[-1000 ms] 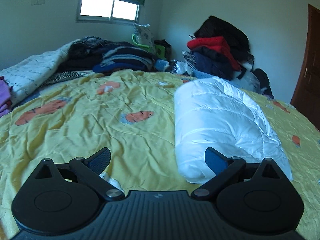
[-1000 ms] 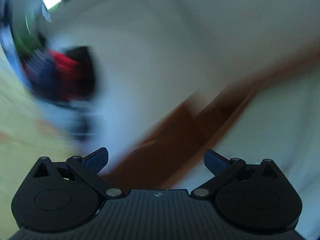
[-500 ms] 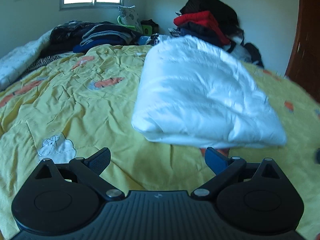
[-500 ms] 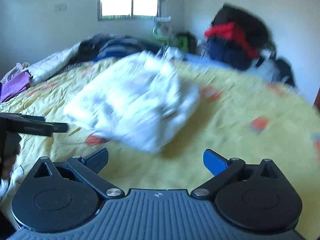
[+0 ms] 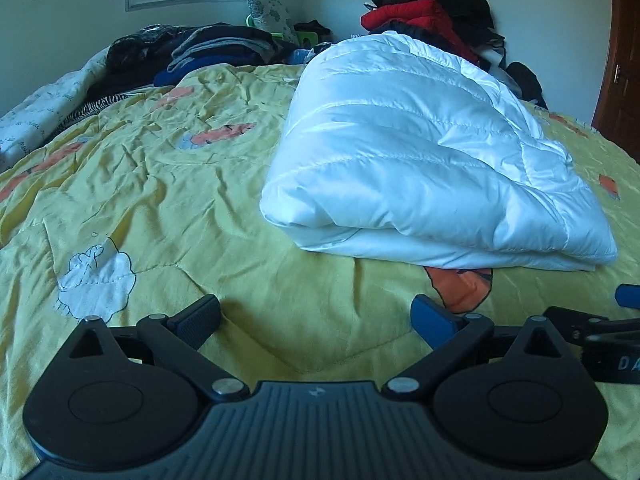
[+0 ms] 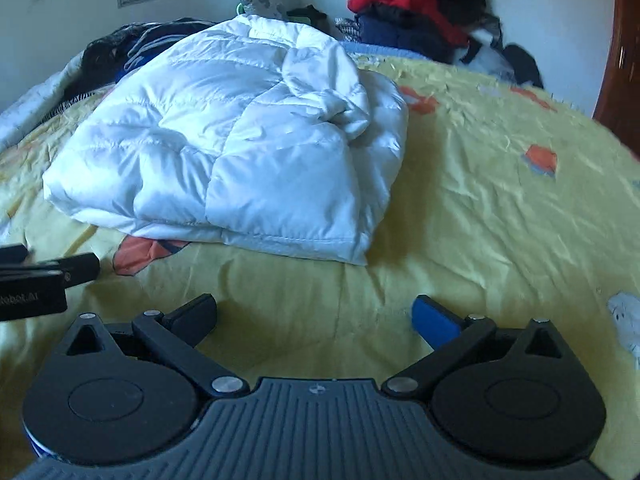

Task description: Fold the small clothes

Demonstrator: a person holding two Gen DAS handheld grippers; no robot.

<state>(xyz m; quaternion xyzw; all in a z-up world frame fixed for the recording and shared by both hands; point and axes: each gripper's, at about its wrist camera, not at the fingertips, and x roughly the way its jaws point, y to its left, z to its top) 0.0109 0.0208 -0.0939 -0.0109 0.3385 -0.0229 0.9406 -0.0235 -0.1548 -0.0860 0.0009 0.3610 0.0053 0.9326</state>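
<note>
Both pairs of fingers stand spread and empty. The left gripper (image 5: 316,318) hangs low over the yellow bedspread (image 5: 168,200), with nothing between its dark left pad and blue right pad; the right gripper (image 6: 314,316) is spread the same way over the same cloth. Each shows at the edge of the other's view, so the two sit side by side on the near side of the jacket.

Half a second ago the white puffer jacket (image 5: 420,152) was blurred and seemed lifted off the bedspread. Now it lies at rest as a thick folded bundle, and both grippers have come down level before it. A second ago the right camera was swinging past the wall and door; it is now steady and faces the jacket (image 6: 240,148). I judge that this garment has been dropped in place and let go, so its fold looks done or nearly done.

The jacket's near folded edge lies just beyond both pairs of fingers, apart from them, slightly right of the left pair and slightly left of the right pair. A loose sleeve or collar is bunched on its right side. Beyond the jacket, piles of dark and red clothes (image 5: 420,16) sit against the wall.
</note>
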